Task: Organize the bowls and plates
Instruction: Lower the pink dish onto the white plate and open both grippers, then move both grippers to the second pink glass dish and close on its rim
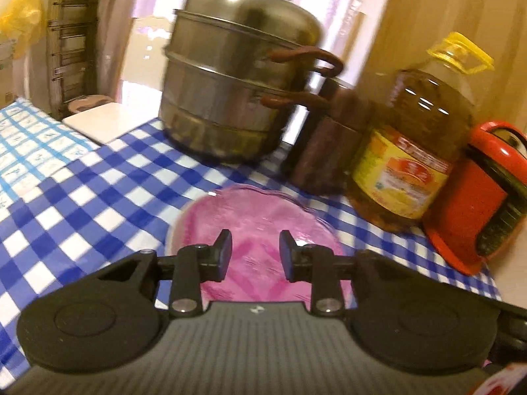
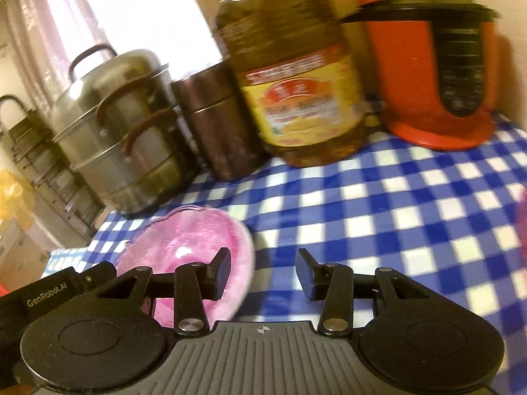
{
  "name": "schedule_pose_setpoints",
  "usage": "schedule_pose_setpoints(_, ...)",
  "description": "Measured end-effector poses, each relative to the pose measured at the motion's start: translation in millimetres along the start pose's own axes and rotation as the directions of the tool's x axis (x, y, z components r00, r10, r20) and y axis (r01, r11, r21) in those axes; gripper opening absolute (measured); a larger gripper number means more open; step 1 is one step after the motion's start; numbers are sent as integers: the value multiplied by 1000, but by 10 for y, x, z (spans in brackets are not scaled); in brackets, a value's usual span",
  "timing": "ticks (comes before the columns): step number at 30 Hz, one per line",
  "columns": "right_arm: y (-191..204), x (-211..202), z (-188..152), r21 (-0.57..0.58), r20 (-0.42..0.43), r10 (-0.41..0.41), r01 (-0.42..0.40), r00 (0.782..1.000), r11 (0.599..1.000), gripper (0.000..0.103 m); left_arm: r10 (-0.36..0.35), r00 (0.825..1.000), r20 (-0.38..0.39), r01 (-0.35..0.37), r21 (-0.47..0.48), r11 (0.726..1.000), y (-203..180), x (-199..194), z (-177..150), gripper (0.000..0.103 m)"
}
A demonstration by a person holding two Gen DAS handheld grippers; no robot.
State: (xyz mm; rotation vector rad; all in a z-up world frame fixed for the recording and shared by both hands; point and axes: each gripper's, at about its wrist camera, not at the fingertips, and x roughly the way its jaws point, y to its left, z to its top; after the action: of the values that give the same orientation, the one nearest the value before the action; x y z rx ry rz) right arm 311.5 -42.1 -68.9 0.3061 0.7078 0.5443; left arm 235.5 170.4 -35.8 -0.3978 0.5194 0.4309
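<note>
A pink translucent glass bowl (image 1: 253, 220) sits on the blue and white checked tablecloth (image 1: 98, 181). My left gripper (image 1: 255, 251) is open and hovers over the bowl's near side, fingers apart, holding nothing. In the right wrist view the same bowl (image 2: 194, 240) lies to the left. My right gripper (image 2: 263, 270) is open and empty, its left finger (image 2: 222, 266) in front of the bowl's right rim. Part of the left gripper's body (image 2: 59, 289) shows at the lower left. A pink blur (image 2: 522, 223) shows at the right edge.
At the back stand a steel stacked steamer pot (image 1: 237, 75), a brown metal canister (image 1: 322, 144), a large oil bottle (image 1: 415, 144) and a red thermos jug (image 1: 477, 197). A white stool (image 1: 108, 121) stands beyond the table's far left edge.
</note>
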Motion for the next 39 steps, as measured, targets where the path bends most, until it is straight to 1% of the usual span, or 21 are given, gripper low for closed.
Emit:
schedule_pose_setpoints(3,-158,-190,11,25,15,-34,33,999,999,44,-47,999,-22,48,28,998,-169,-29,-46,27)
schedule_pose_setpoints(6,-342,-413,11,60,35,-89,87,995,994,44,-101,994,-47,103,49,994,-349,-78,-95,28)
schedule_pose_setpoints(9,-543,-625,-31,116,47,-138,132,989,984,44,-161,983,-85,167,66,984,-562,-117,-156,28)
schedule_pose_setpoints(12,-745,-823,-61,155,58,-177,166,982,974,44,-230,967,-113,241,92,966,-814,-160,-236,33)
schedule_pose_setpoints(14,-880,-951,-81,175,66,-203,189,977,966,44,-277,951,-136,290,91,953,-950,-167,-309,34)
schedule_pose_setpoints(18,-1141,-1181,-88,217,80,-260,238,962,947,44,-358,911,-205,383,100,918,-1263,-132,-484,34)
schedule_pose_setpoints(22,-1355,-1398,-65,248,123,-335,298,934,922,44,-413,870,-269,452,104,886,-1582,-72,-650,37)
schedule_pose_setpoints(26,-1583,-1511,-38,283,138,-393,344,909,895,45,-445,835,-324,498,103,861,-1902,14,-779,38)
schedule_pose_setpoints(29,-1769,-1589,-33,321,128,-421,365,898,874,45,-454,818,-353,517,104,850,-2072,66,-844,40)
schedule_pose_setpoints(31,-1854,-1646,-19,344,133,-450,384,883,857,46,-461,807,-370,529,103,843,-2157,91,-865,40)
schedule_pose_setpoints(32,-1884,-1666,-13,353,134,-454,386,881,853,47,-459,805,-376,531,112,840,-2197,105,-882,41)
schedule_pose_setpoints(35,-1997,-1691,11,373,130,-447,374,885,849,48,-447,802,-396,540,162,826,-2305,152,-920,42)
schedule_pose_setpoints(37,-2086,-1697,31,394,119,-454,377,883,838,48,-431,809,-401,529,175,830,-2342,193,-929,43)
schedule_pose_setpoints(39,-2180,-1687,39,431,102,-462,379,881,819,49,-429,803,-413,531,169,830,-2379,238,-947,43)
